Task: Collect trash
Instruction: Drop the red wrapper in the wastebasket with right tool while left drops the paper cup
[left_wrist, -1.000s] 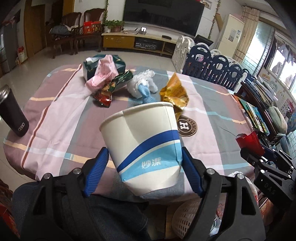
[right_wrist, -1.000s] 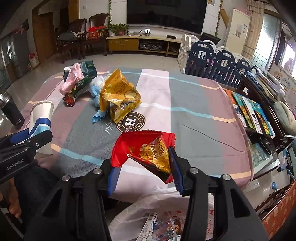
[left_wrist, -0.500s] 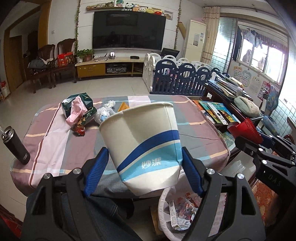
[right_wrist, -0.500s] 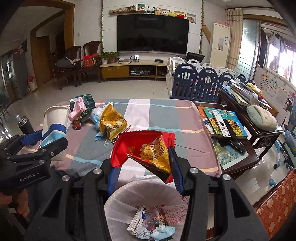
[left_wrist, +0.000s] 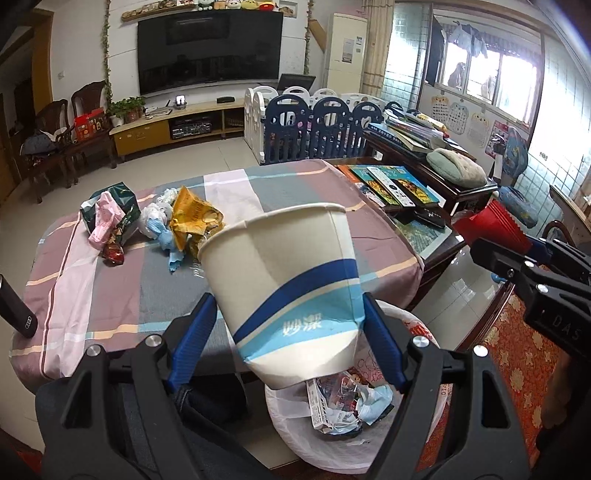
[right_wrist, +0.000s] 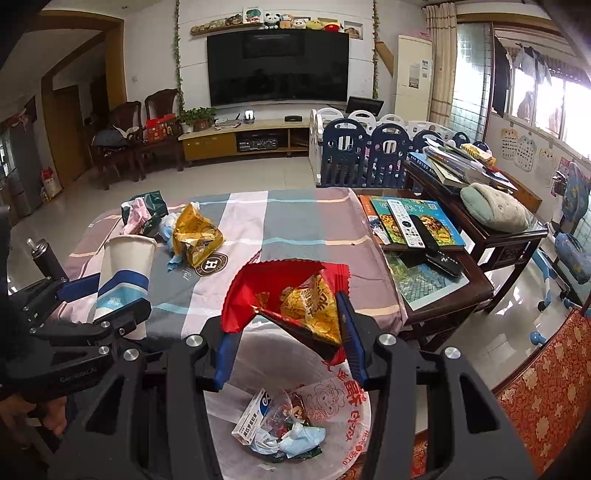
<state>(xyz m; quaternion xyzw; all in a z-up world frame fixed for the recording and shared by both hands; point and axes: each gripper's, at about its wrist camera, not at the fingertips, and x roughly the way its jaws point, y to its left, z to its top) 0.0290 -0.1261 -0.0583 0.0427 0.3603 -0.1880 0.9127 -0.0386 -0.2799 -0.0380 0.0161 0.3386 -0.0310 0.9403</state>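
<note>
The left gripper (left_wrist: 284, 332) is clamping a paper cup (left_wrist: 288, 291) between wide-set jaws at frame centre. The right gripper (right_wrist: 288, 343) is pinching a red snack wrapper (right_wrist: 288, 299), jaws part-closed, above the lined trash bin (right_wrist: 343, 413) at lower frame.

Cup and wrapper held above a lined bin (right_wrist: 343, 417) at the near edge of the counter (right_wrist: 306, 221).

The left gripper (left_wrist: 286, 332) grips a paper cup (left_wrist: 291, 280) between its jaws, the right gripper (right_wrist: 288, 339) a snack wrapper (right_wrist: 291, 299) to its right; both hang over the bin, which holds a small box (right_wrist: 253, 417) among crumpled scraps. On the counter's far left lies a heap of wrappers (left_wrist: 147, 221). A flask (right_wrist: 46, 258) stands left of the counter, a low table of books (right_wrist: 410, 221) to its right.
</note>
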